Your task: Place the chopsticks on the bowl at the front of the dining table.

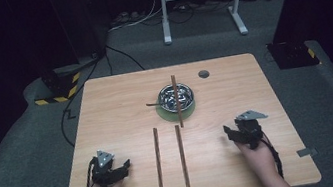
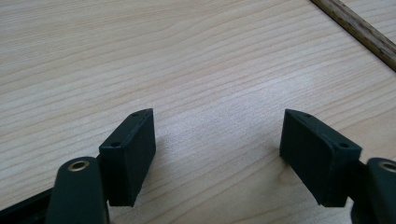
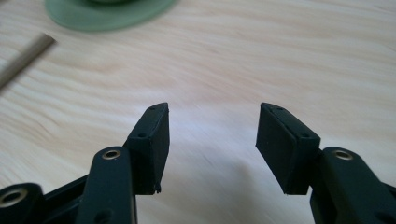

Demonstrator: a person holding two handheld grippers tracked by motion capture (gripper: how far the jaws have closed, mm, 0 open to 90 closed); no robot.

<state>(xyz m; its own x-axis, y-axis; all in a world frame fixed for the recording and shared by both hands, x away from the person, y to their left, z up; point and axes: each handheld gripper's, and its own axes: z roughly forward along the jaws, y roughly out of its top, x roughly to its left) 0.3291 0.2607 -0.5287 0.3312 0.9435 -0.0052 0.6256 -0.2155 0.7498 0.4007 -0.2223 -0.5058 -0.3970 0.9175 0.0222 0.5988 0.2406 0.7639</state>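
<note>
We're sitting with both grippers apart and holding nothing. The left gripper (image 1: 124,166) is resting low near the front-left of the table (image 1: 106,108), jaws wide over bare wood, and the right gripper (image 1: 229,133) is hovering at the front-right, jaws also spread with nothing between them.

The sticks are where the work is: two sticks (image 1: 158,162) are lying side by side in the middle front, between our hands, and a third stick (image 1: 177,101) is lying across the bowl (image 1: 175,96), which is sitting on a green mat (image 1: 171,115).

What we're worrying about: that third stick is balancing on the rim, so any bump to the bowl is probably sending it rolling off or tipping into the bowl. The flat sticks are thin and lying flush on the wood, so jaws coming in too steep are likely just skidding them sideways into each other. They're close together too, so grabbing one could be nudging its neighbour.

There's also a thin dark thing (image 1: 152,104) poking out of the bowl's left side; we can't tell what it is. A grey disc (image 1: 203,73) is sitting near the far edge, out of the way.
</note>
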